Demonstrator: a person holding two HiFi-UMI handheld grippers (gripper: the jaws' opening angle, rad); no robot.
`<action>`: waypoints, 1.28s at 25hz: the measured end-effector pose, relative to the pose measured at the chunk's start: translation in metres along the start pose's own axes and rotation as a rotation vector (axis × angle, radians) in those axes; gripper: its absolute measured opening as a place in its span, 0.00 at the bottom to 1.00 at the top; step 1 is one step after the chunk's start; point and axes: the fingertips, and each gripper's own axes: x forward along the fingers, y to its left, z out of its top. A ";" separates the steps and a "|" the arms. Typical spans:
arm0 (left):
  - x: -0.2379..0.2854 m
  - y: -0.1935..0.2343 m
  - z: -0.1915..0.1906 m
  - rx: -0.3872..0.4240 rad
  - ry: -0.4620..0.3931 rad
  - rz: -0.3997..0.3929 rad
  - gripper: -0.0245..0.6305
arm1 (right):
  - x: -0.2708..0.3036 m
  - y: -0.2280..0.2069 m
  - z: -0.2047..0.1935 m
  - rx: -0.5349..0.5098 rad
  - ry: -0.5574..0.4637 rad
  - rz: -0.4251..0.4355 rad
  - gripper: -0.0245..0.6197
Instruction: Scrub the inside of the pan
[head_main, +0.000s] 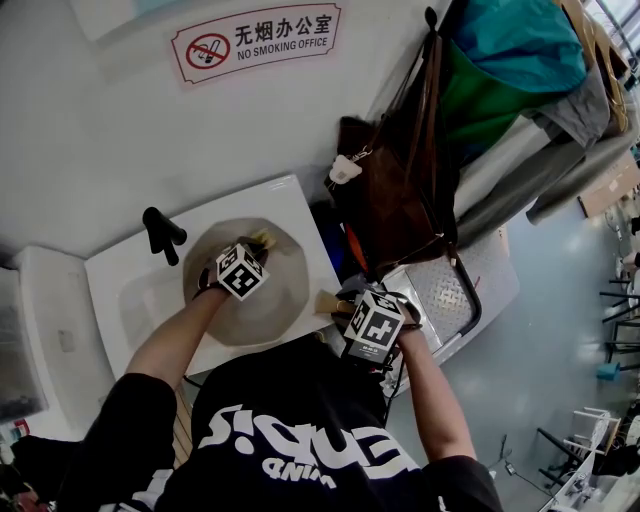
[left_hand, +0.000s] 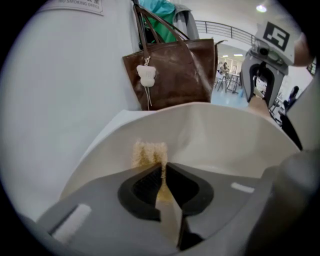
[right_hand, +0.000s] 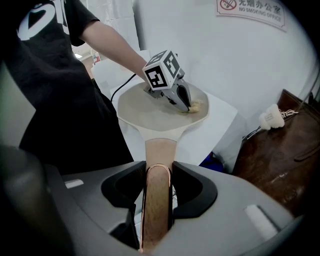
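Note:
A cream pan (head_main: 285, 300) is held over the white sink (head_main: 110, 285). My right gripper (right_hand: 159, 170) is shut on the pan's wooden handle (right_hand: 156, 200); in the head view this gripper (head_main: 347, 310) is at the sink's right edge. My left gripper (left_hand: 163, 167) is shut on a small brush, whose tan bristles (left_hand: 149, 152) rest against the pan's inner wall (left_hand: 225, 145). Seen from the right gripper view, the left gripper (right_hand: 186, 102) reaches down into the pan (right_hand: 150, 112), with the brush (right_hand: 196, 106) at the pan's far side.
A black faucet (head_main: 162, 233) stands at the sink's back left. A brown leather bag (head_main: 400, 190) hangs on the wall to the right of the sink, above a metal rack (head_main: 455, 290). The white wall with a no-smoking sign (head_main: 255, 42) lies behind.

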 end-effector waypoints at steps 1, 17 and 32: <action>0.000 0.002 -0.005 0.020 0.022 0.002 0.08 | 0.000 0.000 0.000 0.001 -0.001 0.000 0.30; -0.019 0.002 -0.075 0.183 0.348 -0.025 0.08 | -0.001 0.000 0.000 0.006 -0.009 0.012 0.30; -0.049 -0.038 -0.105 0.142 0.474 -0.218 0.08 | -0.001 0.000 0.000 0.018 -0.020 0.022 0.30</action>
